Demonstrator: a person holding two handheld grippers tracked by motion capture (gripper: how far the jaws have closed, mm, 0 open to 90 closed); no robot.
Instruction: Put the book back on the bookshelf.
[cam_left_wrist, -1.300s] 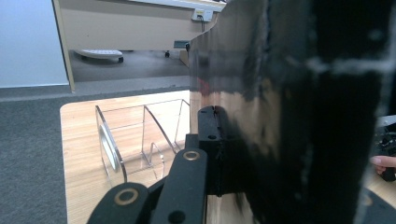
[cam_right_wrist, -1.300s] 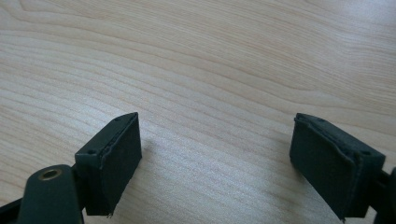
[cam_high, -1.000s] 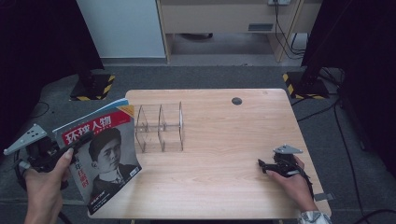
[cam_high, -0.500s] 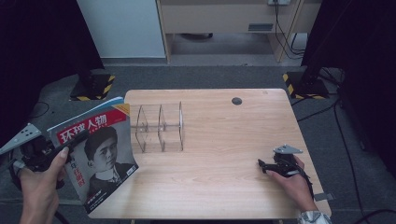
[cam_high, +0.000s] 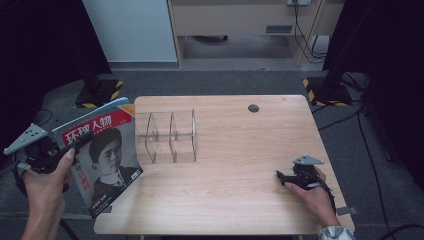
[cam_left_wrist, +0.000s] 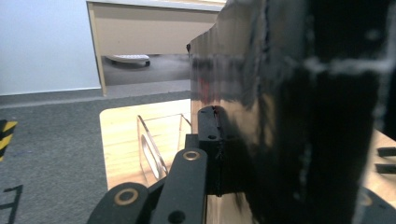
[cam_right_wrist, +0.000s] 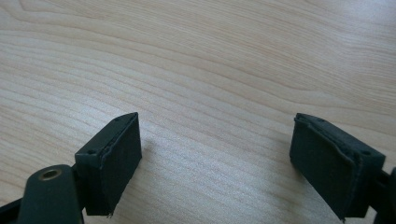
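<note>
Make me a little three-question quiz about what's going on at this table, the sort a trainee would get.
1. True or false: the magazine lies flat in the middle of the table.
2. Which gripper has its jaws standing apart with nothing between them? A) the left gripper B) the right gripper
3. What stands on the table just beside the magazine?

Key
1. False. The left gripper grips it at its upper edge and holds it up, tilted, at the table's left edge.
2. B. The right gripper view shows bare wood between its jaws.
3. A clear rack with upright dividers, its slots empty.
</note>
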